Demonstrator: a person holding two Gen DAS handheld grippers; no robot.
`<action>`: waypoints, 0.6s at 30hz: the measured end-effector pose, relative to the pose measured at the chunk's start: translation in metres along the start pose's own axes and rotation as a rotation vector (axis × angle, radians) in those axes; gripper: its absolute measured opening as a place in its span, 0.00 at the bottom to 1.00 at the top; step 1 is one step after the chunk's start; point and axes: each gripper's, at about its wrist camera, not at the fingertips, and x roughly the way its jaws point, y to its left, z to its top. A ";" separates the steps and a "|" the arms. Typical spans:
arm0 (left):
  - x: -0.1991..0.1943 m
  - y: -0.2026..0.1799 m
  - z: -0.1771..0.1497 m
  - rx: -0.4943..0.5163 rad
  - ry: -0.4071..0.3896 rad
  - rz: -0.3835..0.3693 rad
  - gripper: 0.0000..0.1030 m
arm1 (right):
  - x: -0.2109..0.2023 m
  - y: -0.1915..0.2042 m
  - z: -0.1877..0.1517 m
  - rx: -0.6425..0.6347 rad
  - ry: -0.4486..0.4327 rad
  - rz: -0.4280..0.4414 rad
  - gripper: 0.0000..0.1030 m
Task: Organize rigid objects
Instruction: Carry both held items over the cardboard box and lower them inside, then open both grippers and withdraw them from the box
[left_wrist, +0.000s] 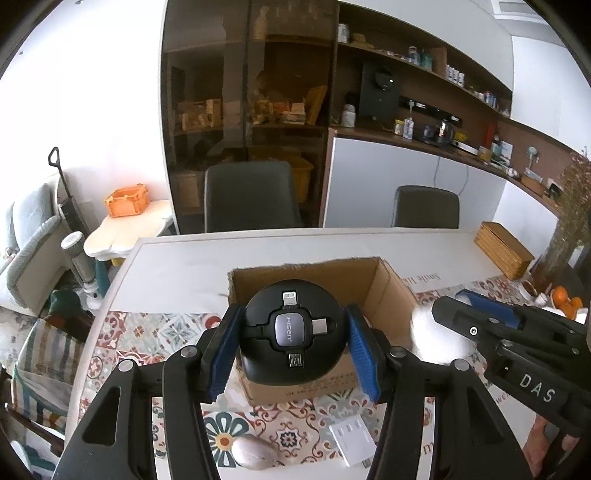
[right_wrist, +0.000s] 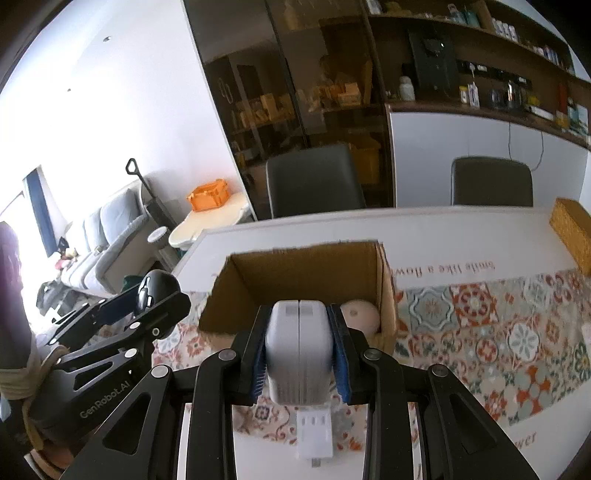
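Left wrist view, left tool (left_wrist: 293, 347) clamping black cable hub (left_wrist: 293, 332), right tool (right_wrist: 300, 350) gripping white charger (right_wrist: 299, 343), both seemingly above cardboard box (right_wrist: 236, 295).

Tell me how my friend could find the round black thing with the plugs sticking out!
Find the open cardboard box in the middle of the patterned table. In front of it, the left claw pinches a round black charger between blue pads. Four plugs stick out crosswise from its grey centre; the right claw holds a plain white block.
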 end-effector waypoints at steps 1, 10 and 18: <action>0.002 0.001 0.004 -0.003 0.001 0.003 0.54 | 0.001 0.000 0.003 -0.005 -0.003 -0.003 0.29; 0.033 0.005 0.020 -0.006 0.048 0.027 0.54 | 0.026 0.000 0.028 -0.039 0.003 -0.001 0.29; 0.074 0.006 0.023 0.016 0.146 0.036 0.54 | 0.063 -0.006 0.035 -0.039 0.080 0.001 0.29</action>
